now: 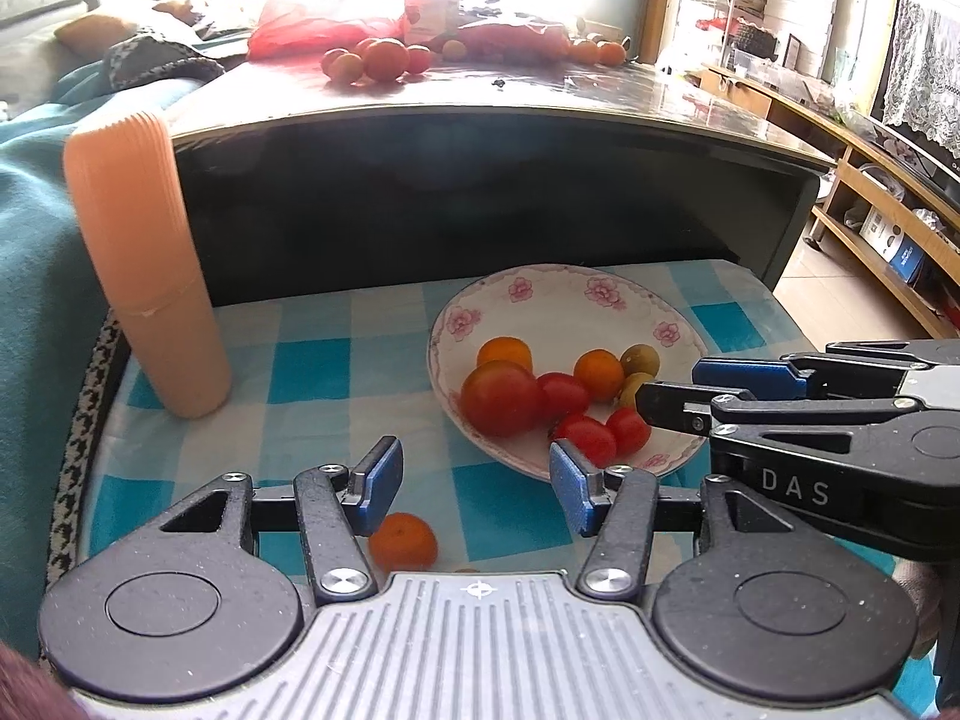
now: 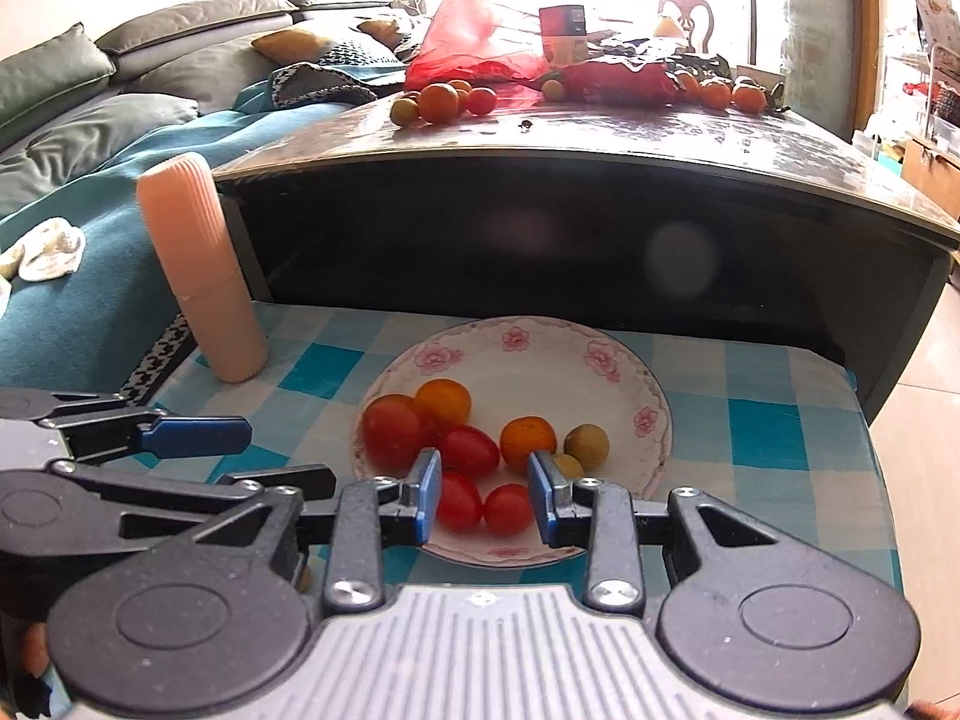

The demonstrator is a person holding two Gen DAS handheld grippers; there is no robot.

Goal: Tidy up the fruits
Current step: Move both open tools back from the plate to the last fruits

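Note:
A white floral plate (image 1: 540, 294) (image 2: 528, 342) on a blue checked cloth holds several small fruits: red tomatoes (image 1: 501, 397) (image 2: 393, 429), orange fruits (image 1: 599, 373) (image 2: 528, 443) and yellow-green ones (image 1: 640, 358) (image 2: 587, 446). A loose orange fruit (image 1: 403, 542) lies on the cloth just below my left gripper (image 1: 477, 483), which is open and empty, left of the plate's near rim. My right gripper (image 2: 485, 503) is open and empty, hovering over the plate's near edge above two small red tomatoes (image 2: 507, 509); it also shows in the left wrist view (image 1: 696, 390).
A peach ribbed cylinder (image 1: 144, 264) (image 2: 201, 264) stands at the cloth's left back. A dark coffee table (image 1: 480, 138) (image 2: 570, 192) rises behind, with more fruits (image 1: 384, 60) (image 2: 441, 101) and a red bag (image 2: 474, 36). A teal sofa (image 2: 90, 276) lies left.

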